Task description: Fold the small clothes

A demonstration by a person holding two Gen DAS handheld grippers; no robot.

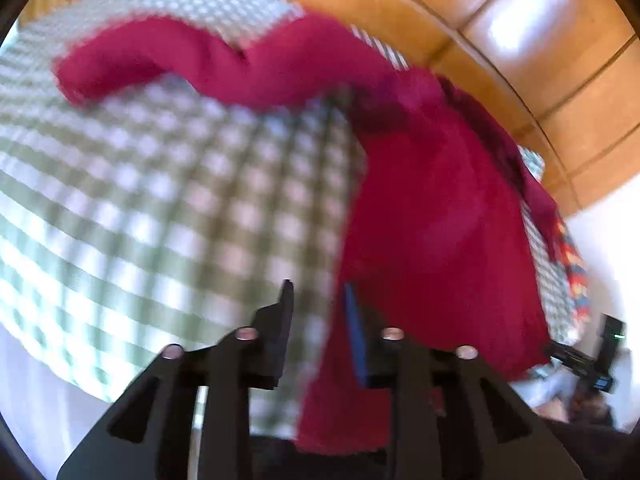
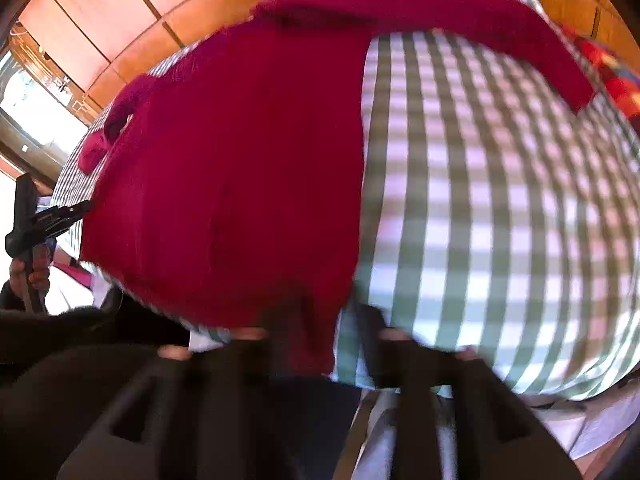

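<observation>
The sweater (image 1: 432, 216) is lying flat on the checked cloth (image 1: 160, 200) for folding; both grippers' jaws are standing released, grasping nothing.

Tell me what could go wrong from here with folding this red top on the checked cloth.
The red top lies with its hem close to the near edge of the checked cloth, so a careless tug could drag it off. One sleeve sprawls far out sideways and the other is bunched, so a fold could trap lumps. The left gripper seems open over the hem; closing now might pinch the cloth too.
</observation>
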